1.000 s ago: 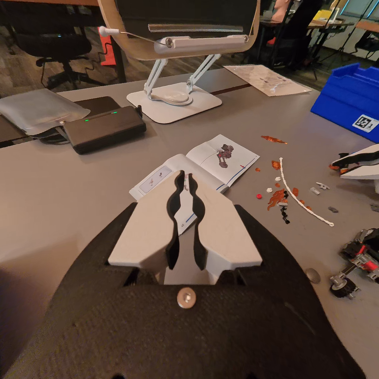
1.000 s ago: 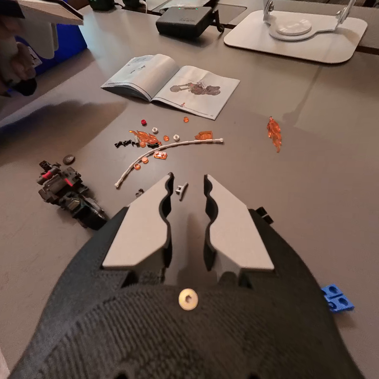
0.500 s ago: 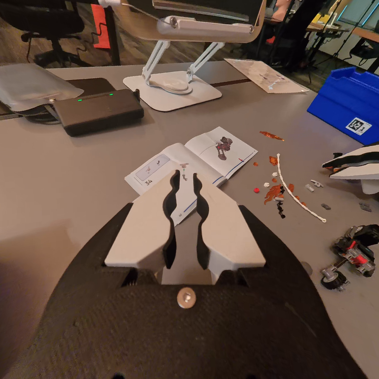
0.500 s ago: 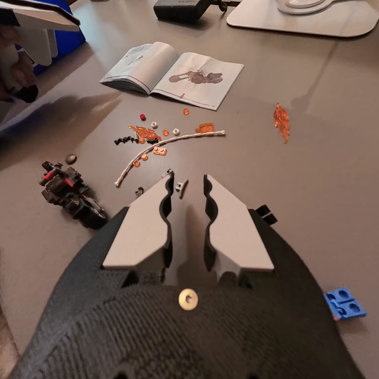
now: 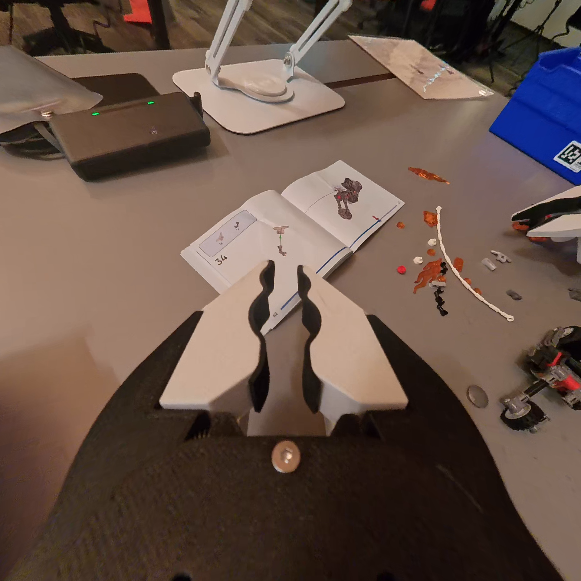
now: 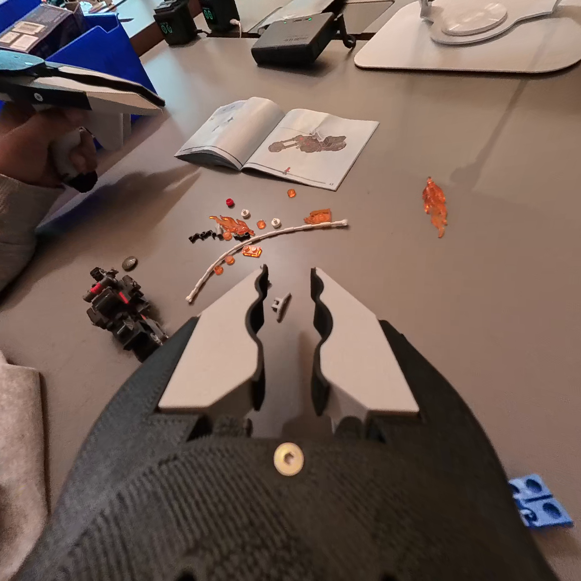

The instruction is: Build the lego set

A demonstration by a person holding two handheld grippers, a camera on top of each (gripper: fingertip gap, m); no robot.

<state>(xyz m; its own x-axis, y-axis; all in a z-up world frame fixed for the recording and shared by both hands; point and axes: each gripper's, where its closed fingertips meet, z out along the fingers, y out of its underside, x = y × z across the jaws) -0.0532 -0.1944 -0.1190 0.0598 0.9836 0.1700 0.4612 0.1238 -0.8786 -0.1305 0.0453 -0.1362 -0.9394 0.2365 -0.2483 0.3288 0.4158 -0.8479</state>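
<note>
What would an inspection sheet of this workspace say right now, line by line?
Surface: grey table, bare toward the right.
Job's things: open instruction booklet; half-built dark model; loose orange pieces; white chain; small grey part lying between the right gripper's fingers, untouched.
Clutter: black box; white stand base; blue bin; blue plate.
Grippers: left gripper open over the booklet; right gripper open, empty.
Cables: nothing seen clearly.
Surroundings: office chair, wood floor.
</note>
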